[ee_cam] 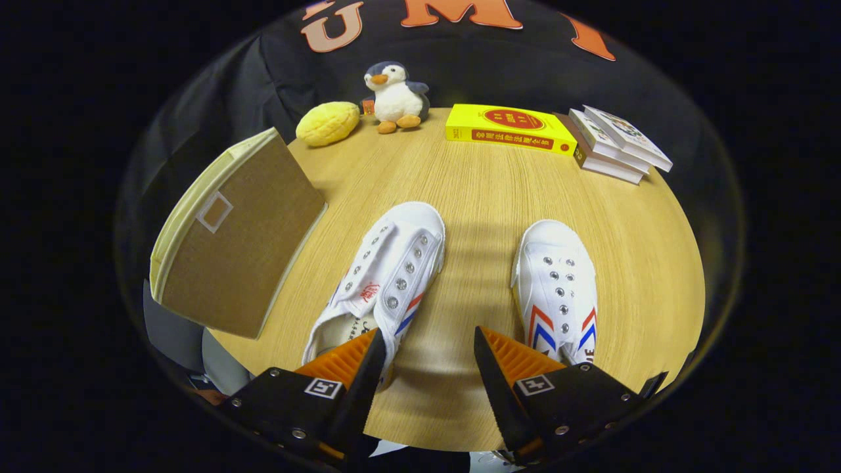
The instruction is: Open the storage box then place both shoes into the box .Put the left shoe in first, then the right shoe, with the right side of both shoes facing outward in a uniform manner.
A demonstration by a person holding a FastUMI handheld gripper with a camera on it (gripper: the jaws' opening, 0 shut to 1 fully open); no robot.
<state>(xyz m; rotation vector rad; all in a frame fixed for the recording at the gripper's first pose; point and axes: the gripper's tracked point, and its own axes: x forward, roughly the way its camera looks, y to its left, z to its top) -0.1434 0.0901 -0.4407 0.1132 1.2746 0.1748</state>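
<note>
Two white canvas shoes, toes pointing away, on a round desk [486,197] of pale wood grain. Left shoe [384,276] just ahead of the left finger, angled a little rightward, tongue flopped open, metal eyelets in two rows, no laces, red and blue stripes on its side. Right shoe [555,289] ahead of the right finger, rounded rubber toe cap, red and blue chevrons on both sides, heel hidden behind the finger. Shoes well apart, bare wood between them.

Tongs [427,355] open wide, holding nothing, ribbed wedge-shaped pads over the near ends of both shoes, gap over empty desk.

Left of the left shoe, a fabric box [233,236], closed, brown woven lid with cream edging and a small rectangular label window, tilted, overhanging the desk edge.

Far side of the desk: lumpy yellow plush [327,123], fuzzy penguin [396,97] upright just beside it, glossy yellow book [509,128] lying flat, stack of white books [617,144] touching its right end.
</note>
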